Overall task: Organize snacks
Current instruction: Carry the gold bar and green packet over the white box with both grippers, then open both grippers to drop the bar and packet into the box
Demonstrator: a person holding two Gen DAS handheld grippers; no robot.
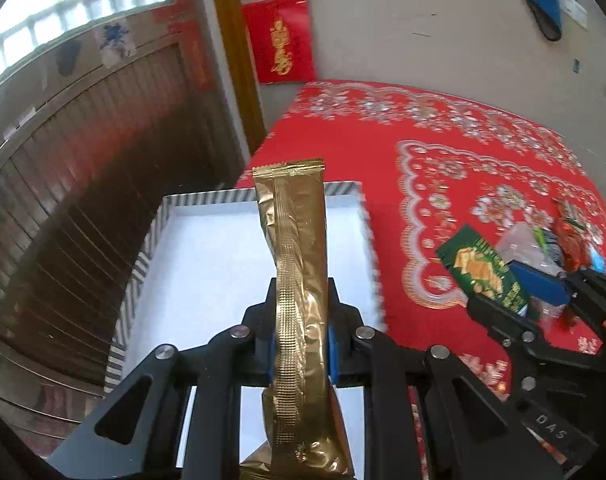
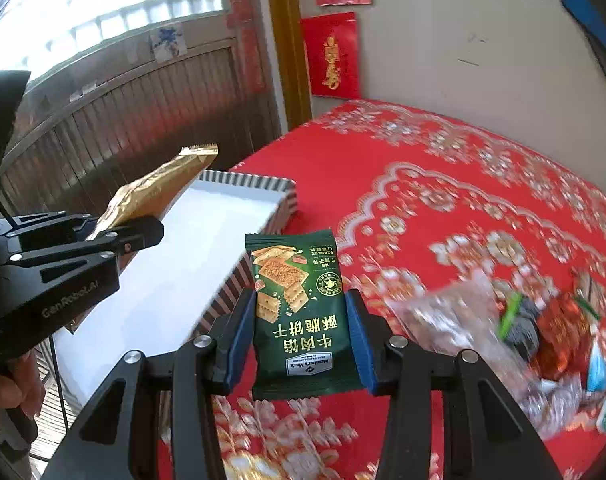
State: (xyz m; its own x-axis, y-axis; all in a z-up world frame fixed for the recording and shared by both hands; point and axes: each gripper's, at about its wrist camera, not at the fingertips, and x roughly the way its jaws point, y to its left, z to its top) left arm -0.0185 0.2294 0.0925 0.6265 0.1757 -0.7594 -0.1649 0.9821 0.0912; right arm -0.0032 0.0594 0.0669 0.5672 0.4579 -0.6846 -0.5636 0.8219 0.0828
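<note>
My left gripper (image 1: 299, 354) is shut on a long gold snack packet (image 1: 299, 280) and holds it above the white tray with a striped rim (image 1: 145, 256). The gold packet (image 2: 159, 188) and left gripper (image 2: 139, 236) also show in the right wrist view, over the tray (image 2: 287, 196). My right gripper (image 2: 299, 344) is shut on a green cracker packet (image 2: 299, 312), held above the red tablecloth just right of the tray. The green packet (image 1: 483, 272) and right gripper (image 1: 543, 300) show in the left wrist view.
A pile of loose wrapped snacks (image 2: 543, 336) lies on the red patterned tablecloth (image 2: 463, 184) at the right; it also shows in the left wrist view (image 1: 555, 236). A wooden door (image 1: 83, 184) and wall with red paper decorations (image 1: 281, 40) stand behind the table.
</note>
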